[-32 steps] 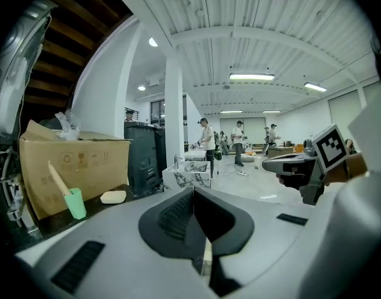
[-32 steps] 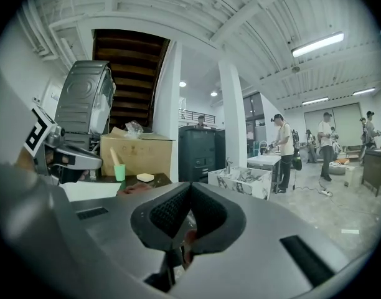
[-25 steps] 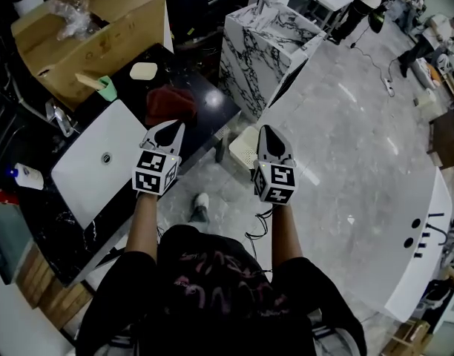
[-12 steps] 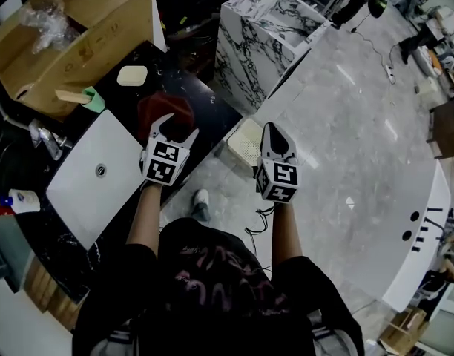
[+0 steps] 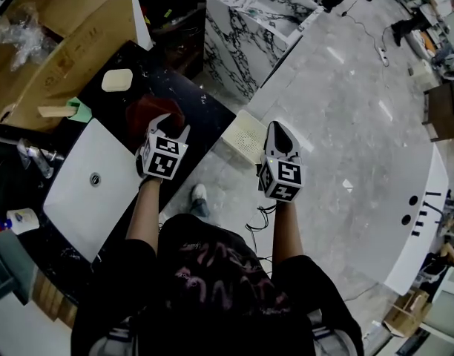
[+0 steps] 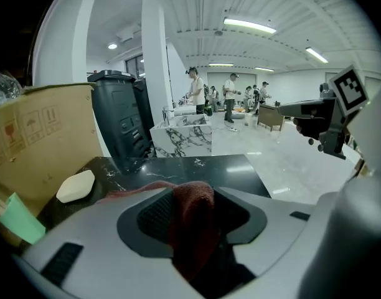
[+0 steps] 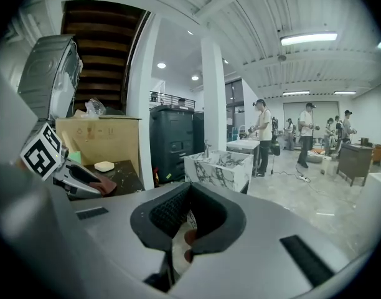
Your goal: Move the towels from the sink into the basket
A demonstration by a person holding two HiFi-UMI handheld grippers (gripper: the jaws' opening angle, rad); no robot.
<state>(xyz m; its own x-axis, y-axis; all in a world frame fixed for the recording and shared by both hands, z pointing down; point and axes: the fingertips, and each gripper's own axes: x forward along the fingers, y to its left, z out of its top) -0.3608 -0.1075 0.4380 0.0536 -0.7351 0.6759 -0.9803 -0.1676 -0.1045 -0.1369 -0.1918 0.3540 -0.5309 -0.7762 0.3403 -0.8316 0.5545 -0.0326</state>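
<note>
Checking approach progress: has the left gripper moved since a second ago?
Yes. The left gripper has advanced over the black stone countertop onto the dark red cloth towel; its tongs have just been closing, with the towel's fold between them.

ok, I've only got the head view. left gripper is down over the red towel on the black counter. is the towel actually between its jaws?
Observer: Yes. The left gripper view shows a raised fold of the red towel standing between the jaws of the left gripper. They have just been closing, but a gap shows on one side, so it's not clamped yet.
Operator: And the right gripper?
Observer: Its own view shows the jaws together with nothing between them.
</note>
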